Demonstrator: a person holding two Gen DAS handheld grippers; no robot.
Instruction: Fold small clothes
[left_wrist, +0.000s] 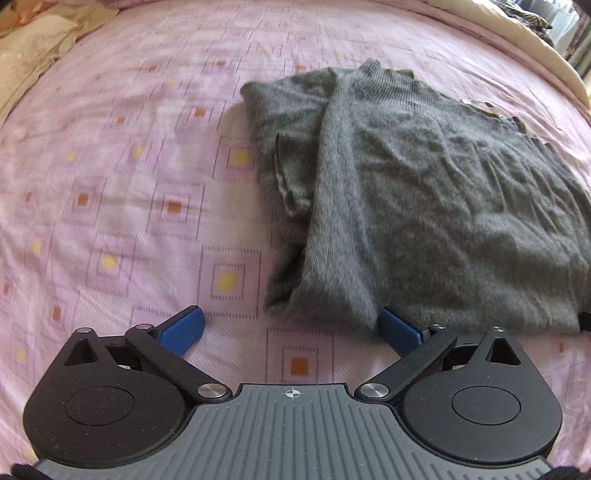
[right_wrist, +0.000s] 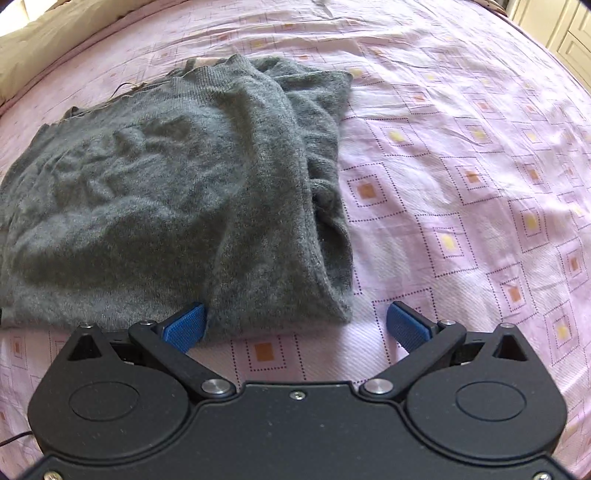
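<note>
Both spread claws (left_wrist: 291, 328) (right_wrist: 297, 326) face the sweater's (left_wrist: 424, 192) near hem.

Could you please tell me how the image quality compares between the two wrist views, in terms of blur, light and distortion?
Left wrist view: the grey sweater and pink bedsheet look smeared, the open left gripper sharp; daylight brightens the top right corner. Right wrist view: crisper knit texture on the sweater, open right gripper sharp. Both views bow the bed's edges strongly.

We see the left claw (left_wrist: 291, 328) spread wide just above the bed (left_wrist: 110, 166), its blue pads (left_wrist: 183, 328) empty, at the near edge of the grey sweater (left_wrist: 424, 192).
</note>
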